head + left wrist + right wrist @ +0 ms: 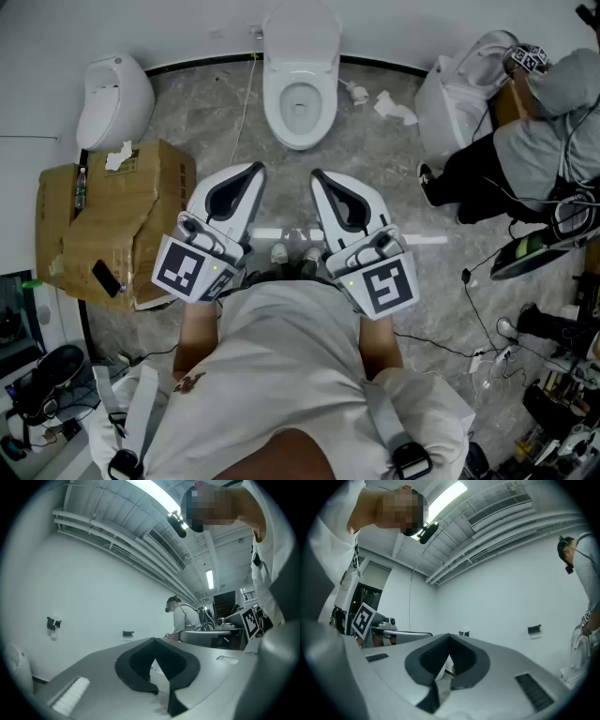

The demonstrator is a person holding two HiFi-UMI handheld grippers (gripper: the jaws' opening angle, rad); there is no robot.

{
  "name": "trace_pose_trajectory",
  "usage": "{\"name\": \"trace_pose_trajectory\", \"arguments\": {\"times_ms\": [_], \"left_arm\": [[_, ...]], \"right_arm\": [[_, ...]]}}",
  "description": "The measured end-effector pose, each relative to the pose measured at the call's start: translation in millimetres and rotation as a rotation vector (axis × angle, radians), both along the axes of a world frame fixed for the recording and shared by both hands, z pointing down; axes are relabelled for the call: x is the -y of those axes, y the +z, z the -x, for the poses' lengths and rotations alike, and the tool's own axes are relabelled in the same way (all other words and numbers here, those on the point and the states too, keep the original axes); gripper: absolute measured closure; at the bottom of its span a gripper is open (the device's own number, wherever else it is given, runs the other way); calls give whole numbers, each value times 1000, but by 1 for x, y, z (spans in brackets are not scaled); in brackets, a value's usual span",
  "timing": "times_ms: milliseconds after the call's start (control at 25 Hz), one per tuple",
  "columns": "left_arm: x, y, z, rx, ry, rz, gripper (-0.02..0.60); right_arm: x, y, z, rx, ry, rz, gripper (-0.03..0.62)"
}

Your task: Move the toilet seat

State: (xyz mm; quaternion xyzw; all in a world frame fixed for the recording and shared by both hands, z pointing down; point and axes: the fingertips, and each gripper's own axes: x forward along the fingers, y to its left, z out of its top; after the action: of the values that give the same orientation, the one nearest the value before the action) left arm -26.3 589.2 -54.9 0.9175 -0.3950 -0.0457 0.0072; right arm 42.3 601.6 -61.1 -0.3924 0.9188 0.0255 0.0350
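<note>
Toilet seat (275, 101) sits at 12 o'clock in the head view, well apart from both grippers, its long axis running 12 to 6 with the front end toward the person. Left gripper (253, 171) and right gripper (317, 174), each with jaws pressed together on nothing, point level toward it from either side of that line. Neither looks nearer, so the reach ahead appears straight forward.

Toilet seat (275, 103) — hard to tell from rim, second person (534, 150) cropped at right edge
</note>
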Motion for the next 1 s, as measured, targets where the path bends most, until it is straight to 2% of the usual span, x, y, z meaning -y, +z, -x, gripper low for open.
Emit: {"name": "trace_pose_trajectory", "arguments": {"times_ms": [360, 720, 1000], "left_arm": [[3, 6, -23, 18, -11, 8, 580], [0, 3, -48, 30, -34, 5, 580], [18, 7, -47, 34, -31, 9, 580]], "right_arm": [[8, 10, -23, 9, 1, 28, 591], [8, 7, -42, 8, -43, 25, 591], [27, 11, -41, 1, -33, 31, 591]]}}
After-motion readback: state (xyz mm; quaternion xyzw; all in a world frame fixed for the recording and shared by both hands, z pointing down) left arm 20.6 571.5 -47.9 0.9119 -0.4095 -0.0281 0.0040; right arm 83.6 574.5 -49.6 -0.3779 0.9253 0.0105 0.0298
